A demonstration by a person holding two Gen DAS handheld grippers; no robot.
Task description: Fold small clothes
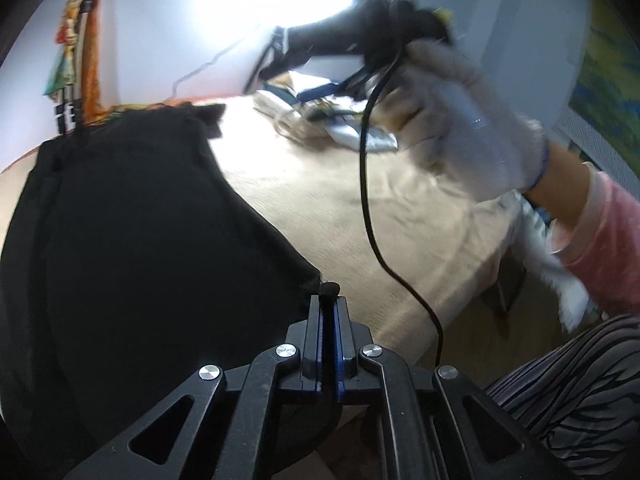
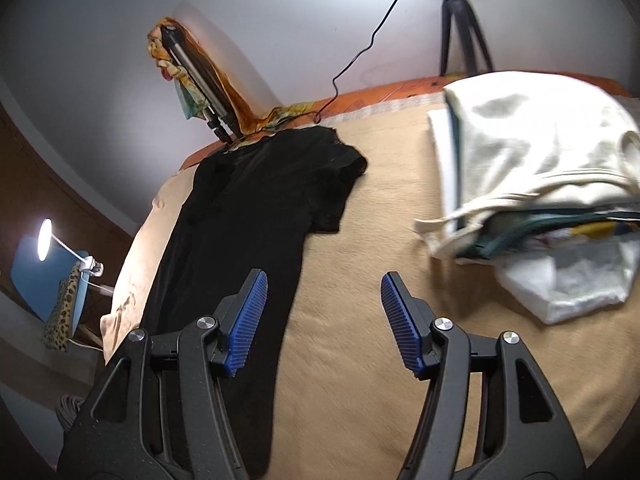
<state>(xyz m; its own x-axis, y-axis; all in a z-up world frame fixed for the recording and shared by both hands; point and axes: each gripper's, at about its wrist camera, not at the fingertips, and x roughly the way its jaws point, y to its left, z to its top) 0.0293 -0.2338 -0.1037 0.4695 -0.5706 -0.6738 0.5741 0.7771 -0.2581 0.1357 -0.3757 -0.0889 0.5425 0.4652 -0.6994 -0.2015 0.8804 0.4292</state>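
Observation:
A black garment (image 1: pixel 132 216) lies spread on the tan bed cover (image 1: pixel 320 216); in the right wrist view the garment (image 2: pixel 256 208) stretches lengthwise with a short sleeve out to the right. My left gripper (image 1: pixel 329 300) is shut on the garment's near corner edge. My right gripper (image 2: pixel 324 320) is open and empty, above the cover just right of the garment's lower part. In the left wrist view the right gripper (image 1: pixel 320 60), blurred, is held up by a white-gloved hand (image 1: pixel 460 112) over the far side.
A pile of folded light clothes (image 2: pixel 532 184) sits on the right of the bed. A tripod draped with a colourful scarf (image 2: pixel 196 76) stands at the far edge, another tripod (image 2: pixel 460 16) at the back right. A black cable (image 1: pixel 368 200) hangs from the right gripper. A lamp (image 2: pixel 44 240) stands at left.

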